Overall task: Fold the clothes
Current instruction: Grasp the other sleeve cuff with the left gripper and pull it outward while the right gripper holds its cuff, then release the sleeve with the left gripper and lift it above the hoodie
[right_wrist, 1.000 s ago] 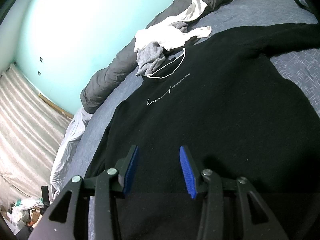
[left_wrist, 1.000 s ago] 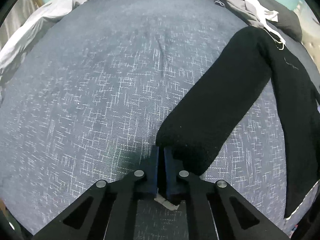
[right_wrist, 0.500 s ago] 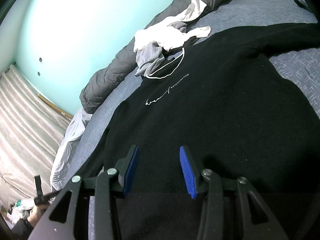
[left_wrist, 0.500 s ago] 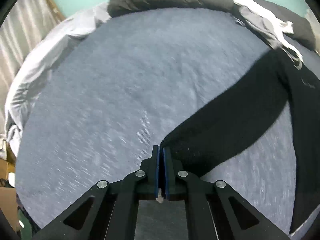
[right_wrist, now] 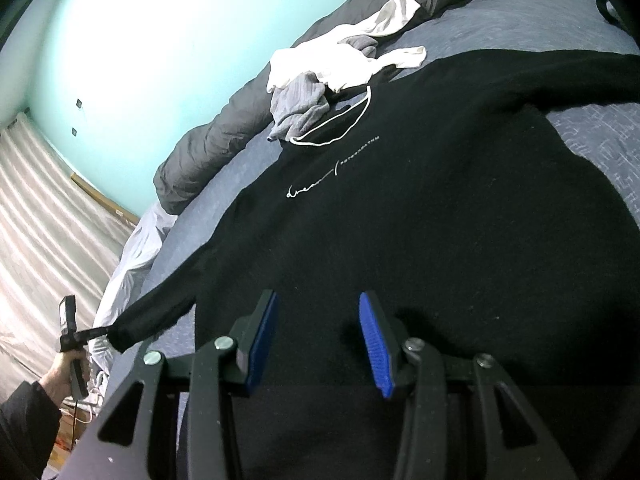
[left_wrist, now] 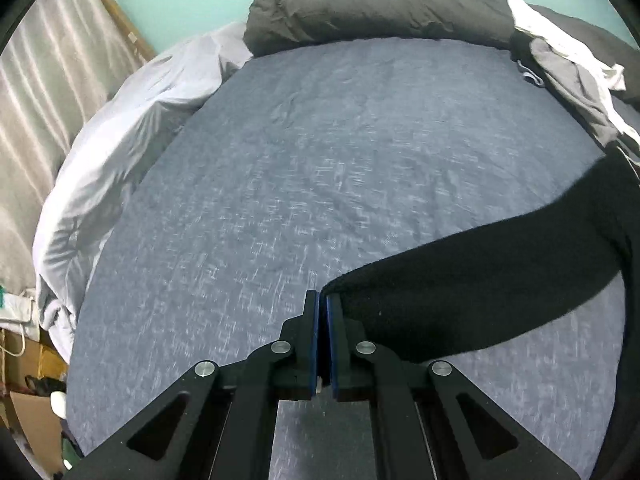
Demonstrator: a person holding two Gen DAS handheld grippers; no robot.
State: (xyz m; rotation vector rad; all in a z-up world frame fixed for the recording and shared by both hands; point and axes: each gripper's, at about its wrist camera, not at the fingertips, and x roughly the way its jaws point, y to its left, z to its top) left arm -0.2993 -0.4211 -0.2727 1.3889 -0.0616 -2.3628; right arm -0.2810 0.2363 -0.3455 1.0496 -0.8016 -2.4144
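The left gripper [left_wrist: 322, 300] has its jaws pressed together on the cuff of a black sleeve [left_wrist: 472, 280], which stretches from the fingertips toward the right edge of the bed [left_wrist: 320, 160] and lifts clear of the blue-grey cover. A rolled dark duvet [left_wrist: 376, 10] lies along the far edge. Grey and white clothes [left_wrist: 568, 68] sit at the far right corner. A pale sheet [left_wrist: 120, 152] bunches along the left edge.

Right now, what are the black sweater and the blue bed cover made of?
The black sweater looks like soft, matte knit, maybe cotton fleece: fuzzy, no shine, drapes limply. The blue bed cover looks like woven cotton or linen: flat, flecked with pale threads. Neither is certain.
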